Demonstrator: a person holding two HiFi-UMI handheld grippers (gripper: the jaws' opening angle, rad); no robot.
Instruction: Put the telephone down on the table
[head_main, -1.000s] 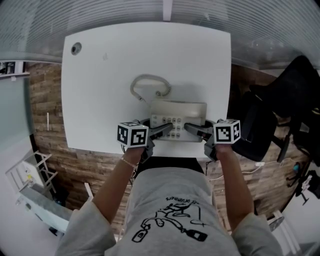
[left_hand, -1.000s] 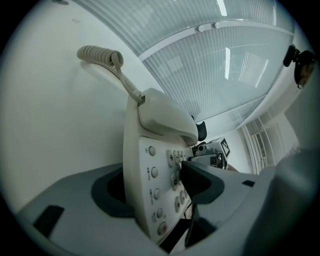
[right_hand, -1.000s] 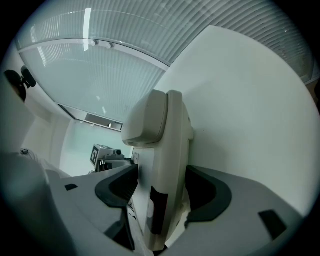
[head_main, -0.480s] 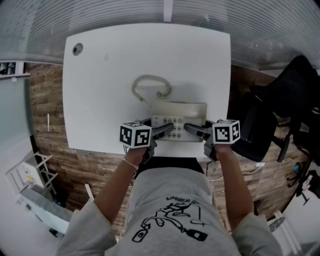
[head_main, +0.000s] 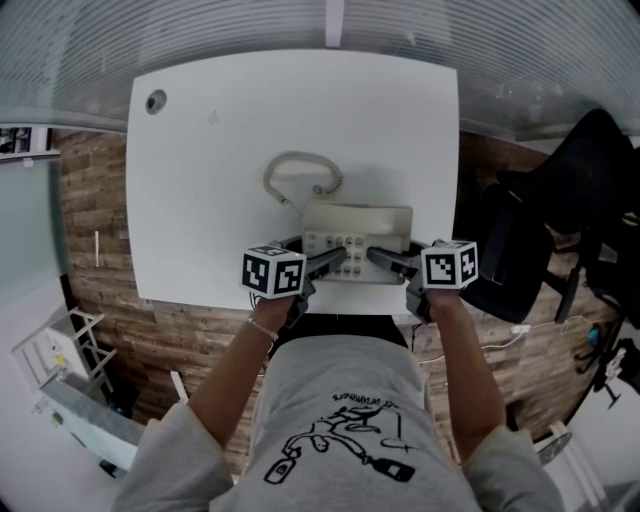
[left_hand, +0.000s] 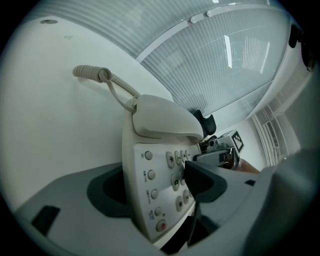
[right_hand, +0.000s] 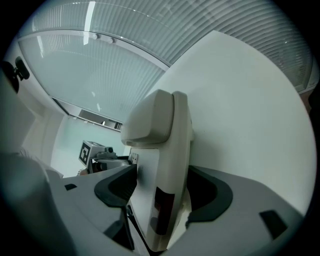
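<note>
At the near edge of the table (head_main: 230, 150), your left gripper (head_main: 335, 258) is opening its jaws around the telephone (head_main: 357, 228), which lies flat there; your right gripper (head_main: 378, 256) clamps its other side; the coiled cord (head_main: 295, 165) curls beyond.

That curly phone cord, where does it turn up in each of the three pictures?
Head view: the curly cord loops on the white table, just behind the telephone.
Left gripper view: upper left, running to the handset.
Right gripper view: not in it.
Shared landmark: the handset, in all three.
</note>
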